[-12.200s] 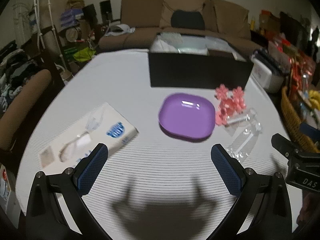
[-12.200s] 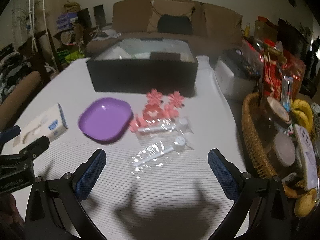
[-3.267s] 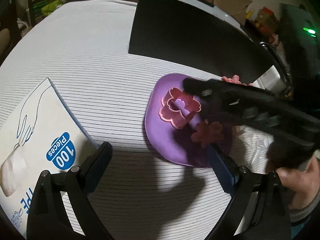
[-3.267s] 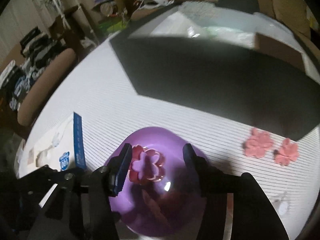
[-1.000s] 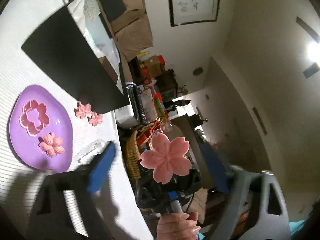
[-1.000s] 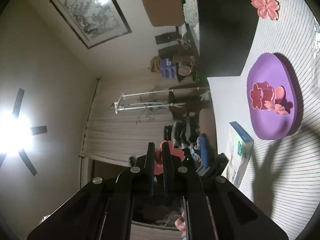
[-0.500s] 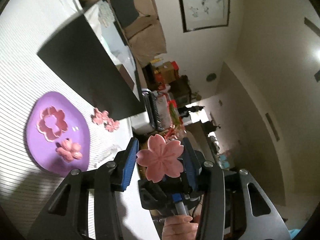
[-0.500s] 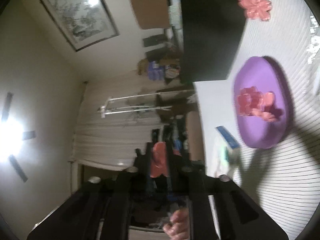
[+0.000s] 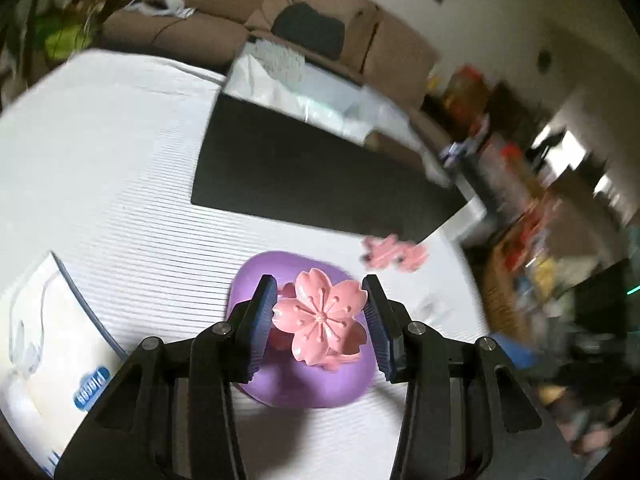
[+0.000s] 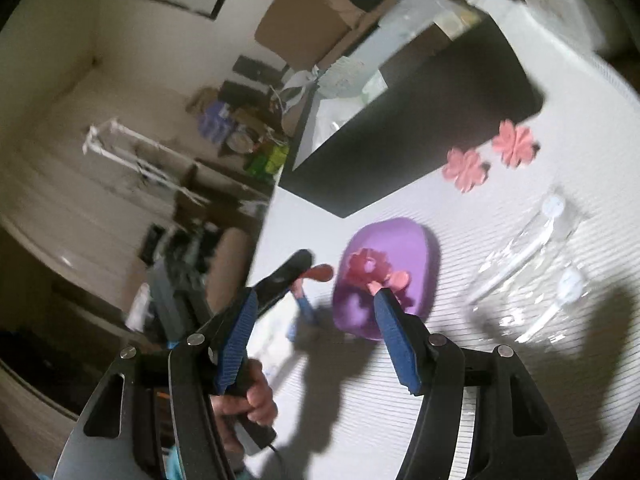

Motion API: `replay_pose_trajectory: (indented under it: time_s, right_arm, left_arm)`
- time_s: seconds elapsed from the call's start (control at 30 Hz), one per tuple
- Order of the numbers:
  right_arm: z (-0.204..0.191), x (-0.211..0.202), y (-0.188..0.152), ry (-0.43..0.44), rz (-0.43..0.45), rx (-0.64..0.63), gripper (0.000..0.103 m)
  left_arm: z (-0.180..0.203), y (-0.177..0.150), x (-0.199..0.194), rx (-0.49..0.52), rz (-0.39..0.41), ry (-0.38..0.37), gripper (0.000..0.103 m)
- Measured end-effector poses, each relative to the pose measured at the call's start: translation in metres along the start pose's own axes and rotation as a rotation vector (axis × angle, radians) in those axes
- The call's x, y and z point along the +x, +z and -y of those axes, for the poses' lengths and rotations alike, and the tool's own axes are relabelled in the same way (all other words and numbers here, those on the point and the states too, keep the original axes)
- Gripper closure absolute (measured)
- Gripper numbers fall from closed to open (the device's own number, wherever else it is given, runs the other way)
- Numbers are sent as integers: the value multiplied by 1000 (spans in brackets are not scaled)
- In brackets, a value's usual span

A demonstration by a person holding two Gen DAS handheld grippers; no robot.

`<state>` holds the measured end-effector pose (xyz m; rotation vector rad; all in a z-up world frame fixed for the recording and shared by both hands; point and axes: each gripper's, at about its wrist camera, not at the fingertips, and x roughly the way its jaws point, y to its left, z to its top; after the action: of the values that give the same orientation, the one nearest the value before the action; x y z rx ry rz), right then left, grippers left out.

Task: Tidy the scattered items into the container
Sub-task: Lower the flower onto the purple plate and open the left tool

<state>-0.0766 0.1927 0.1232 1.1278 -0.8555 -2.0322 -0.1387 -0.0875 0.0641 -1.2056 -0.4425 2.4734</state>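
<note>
The left hand-held gripper (image 9: 320, 320) clamped one pink flower (image 9: 320, 316); the empty right hand-held gripper (image 10: 312, 328) was opening; two flowers (image 10: 490, 156) lay upper right on the bench (image 10: 440, 400).

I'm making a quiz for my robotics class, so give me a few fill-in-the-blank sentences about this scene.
1. The left gripper holds a pink ____-shaped piece.
2. The plate on the table is ____ in colour.
3. Near the black box, ____ pink flowers lie on the tablecloth.
4. The right gripper holds ____.

Missing words: flower; purple; two; nothing
</note>
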Motion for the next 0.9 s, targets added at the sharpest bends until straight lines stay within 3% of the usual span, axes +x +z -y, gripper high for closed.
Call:
replay_pose_trajectory:
  time_s: [0.13, 0.23, 0.47, 0.5, 0.53, 0.57, 0.77, 0.9]
  right_arm:
    - [-4, -7, -8, -33, 0, -52, 38]
    - [-1, -7, -12, -37, -1, -59, 38]
    - [11, -1, -15, -28, -28, -31, 38]
    - [12, 0, -15, -28, -31, -26, 38]
    - [13, 0, -16, -30, -33, -22, 38]
    - [14, -2, -15, -30, -32, -19, 38]
    - [11, -17, -12, -37, -7, -23, 38]
    - [1, -20, -12, -107, -16, -90, 38]
  left_arm:
    - [18, -10, 13, 94, -25, 112, 62]
    - [23, -18, 16, 120, -31, 140, 62]
    - [9, -17, 25, 67, -20, 72, 61]
    - [5, -16, 24, 51, -15, 63, 52]
    - [2, -15, 22, 38, -9, 71, 35]
    - [-2, -14, 18, 27, -1, 78, 29]
    - [-14, -1, -17, -79, 66, 37, 25]
    - [-24, -2, -39, -94, 41, 80, 22]
